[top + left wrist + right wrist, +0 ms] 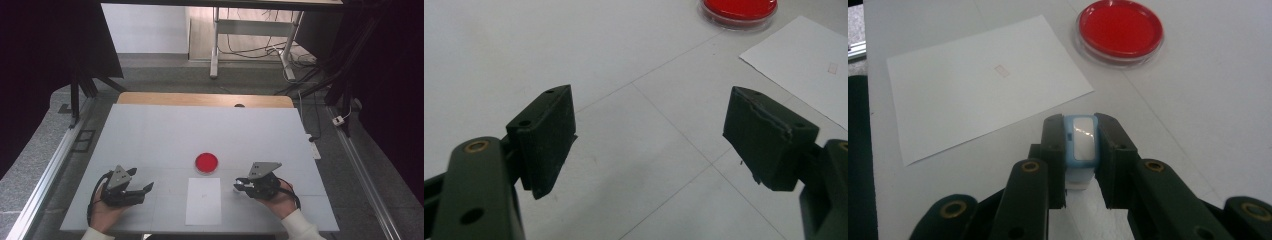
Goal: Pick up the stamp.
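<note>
Red marks the landmark here: a shallow red dish (206,163) near the middle of the white table (150,135). From the high view, a sheet of white paper (203,201) lies just on the person's side of that dish. The left gripper (141,191) rests well off to the left of the dish, the right gripper (239,185) near it on the right, beside the paper's edge.

From the left gripper view, the jaws stand wide apart with nothing between them, low over bare table; the dish (739,11) sits far up ahead and the paper (806,67) below it.

From the right gripper view, the jaws are clamped on a small light-blue stamp-like block (1080,145) with a pale face on top, held upright. The paper (980,80) lies ahead to the left of the dish (1120,31), and a faint small red rectangle (1002,71) is printed on it.

My guess is the block goes either to the dish or onto that mark. To do it well, I'd keep the block level, come down straight, and let the open left gripper pin the paper so it cannot slide.
</note>
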Demonstrator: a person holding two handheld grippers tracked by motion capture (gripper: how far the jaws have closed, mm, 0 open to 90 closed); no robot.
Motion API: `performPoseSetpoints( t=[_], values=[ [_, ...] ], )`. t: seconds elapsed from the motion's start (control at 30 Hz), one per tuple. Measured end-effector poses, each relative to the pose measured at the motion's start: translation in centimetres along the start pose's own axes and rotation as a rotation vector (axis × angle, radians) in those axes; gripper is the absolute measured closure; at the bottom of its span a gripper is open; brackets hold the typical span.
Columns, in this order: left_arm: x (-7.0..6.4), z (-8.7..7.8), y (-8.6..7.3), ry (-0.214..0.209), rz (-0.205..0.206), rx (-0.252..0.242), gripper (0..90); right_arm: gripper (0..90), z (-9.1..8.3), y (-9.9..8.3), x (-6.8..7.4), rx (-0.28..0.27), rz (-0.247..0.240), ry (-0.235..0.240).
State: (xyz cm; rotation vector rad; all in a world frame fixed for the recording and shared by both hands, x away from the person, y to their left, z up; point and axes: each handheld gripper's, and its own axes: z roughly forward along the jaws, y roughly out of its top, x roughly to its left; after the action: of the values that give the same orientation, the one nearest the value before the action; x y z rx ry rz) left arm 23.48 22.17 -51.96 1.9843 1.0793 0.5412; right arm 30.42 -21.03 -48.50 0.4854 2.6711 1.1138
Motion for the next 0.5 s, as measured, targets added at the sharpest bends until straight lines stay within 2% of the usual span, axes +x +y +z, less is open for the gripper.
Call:
performPoseSetpoints(
  t=[0.17, 0.23, 0.27, 0.5],
  values=[
    [0.0, 0.0, 0.0, 0.001, -0.001, 0.000, 20.9, 75.1, -0.5, 0.1, -0.1, -0.034, 0.016, -0.021],
    [0.1, -0.1, 0.0, 0.003, -0.004, -0.002, 20.9, 75.1, -0.6, 0.1, -0.4, -0.043, 0.039, -0.003],
    [0.1, -0.1, 0.0, 0.003, -0.007, -0.001, 20.9, 75.1, -0.7, 0.1, -0.5, -0.059, 0.067, -0.004],
    [0.1, -0.2, 0.0, 0.012, -0.004, -0.020, 21.3, 75.1, -1.2, 0.4, -0.5, -0.107, 0.086, -0.023]
  ],
)
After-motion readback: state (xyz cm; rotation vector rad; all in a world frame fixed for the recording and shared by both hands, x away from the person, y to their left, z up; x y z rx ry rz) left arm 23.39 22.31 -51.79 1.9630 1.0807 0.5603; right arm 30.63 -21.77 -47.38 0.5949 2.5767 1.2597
